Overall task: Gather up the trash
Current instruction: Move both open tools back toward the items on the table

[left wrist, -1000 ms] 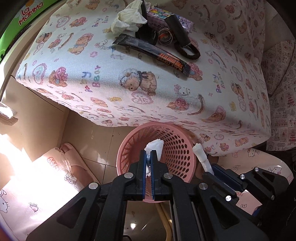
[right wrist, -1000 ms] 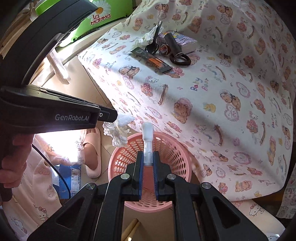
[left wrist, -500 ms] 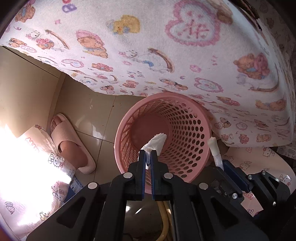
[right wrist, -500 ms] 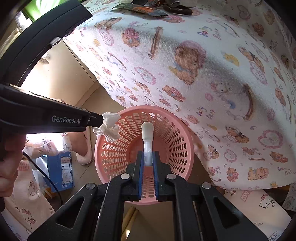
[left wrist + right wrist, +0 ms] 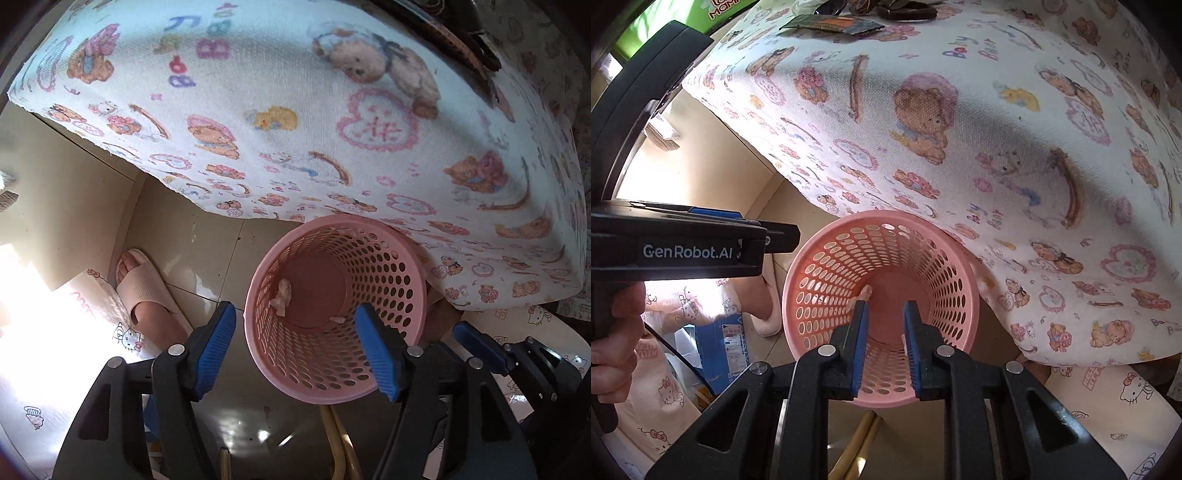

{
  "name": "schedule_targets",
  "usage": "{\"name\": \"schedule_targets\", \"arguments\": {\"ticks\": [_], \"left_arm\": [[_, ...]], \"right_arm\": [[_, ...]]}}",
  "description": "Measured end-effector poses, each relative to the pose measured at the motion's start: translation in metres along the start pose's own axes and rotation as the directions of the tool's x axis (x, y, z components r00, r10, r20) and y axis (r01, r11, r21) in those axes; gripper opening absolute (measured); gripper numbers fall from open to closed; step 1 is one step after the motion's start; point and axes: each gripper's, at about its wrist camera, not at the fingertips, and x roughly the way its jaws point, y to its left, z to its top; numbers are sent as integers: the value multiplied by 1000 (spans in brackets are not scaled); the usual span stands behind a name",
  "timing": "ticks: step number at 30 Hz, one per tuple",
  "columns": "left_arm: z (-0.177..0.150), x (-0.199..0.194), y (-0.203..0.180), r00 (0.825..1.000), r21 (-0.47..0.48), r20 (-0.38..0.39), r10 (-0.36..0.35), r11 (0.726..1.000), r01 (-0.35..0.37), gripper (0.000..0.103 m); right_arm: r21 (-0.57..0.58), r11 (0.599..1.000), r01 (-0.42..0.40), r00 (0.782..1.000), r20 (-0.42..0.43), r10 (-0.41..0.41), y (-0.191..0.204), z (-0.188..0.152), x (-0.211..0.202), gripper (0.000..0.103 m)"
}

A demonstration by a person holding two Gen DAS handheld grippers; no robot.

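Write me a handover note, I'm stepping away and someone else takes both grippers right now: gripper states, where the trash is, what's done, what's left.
Left gripper: jaws opening, nothing between them, above the pink basket.
Right gripper: jaws opening, nothing between them, over the same basket.
Done: a crumpled tissue and a small white scrap lie inside the basket on the floor beside the cloth-covered table.
Left: a dark wrapper and other clutter at the table's far edge; which of it is trash cannot be told from here.
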Motion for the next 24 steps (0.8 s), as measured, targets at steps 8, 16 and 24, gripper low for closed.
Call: {"name": "schedule_targets", "arguments": {"ticks": [8,16,24], "left_arm": [[1,-50,5,976,17,215,20,1000,-24,74],[-5,-109,5,832,-23,543,118,992,-125,74],[-12,-136,3,803,24,595,24,999,-48,74]], "right_arm": [[-11,999,31,987,159,-29,1,3,-43,51],[22,992,125,911,394,-123,-5,1,-93,55],[56,980,189,853,485,-192,-10,1,-115,36]]}}
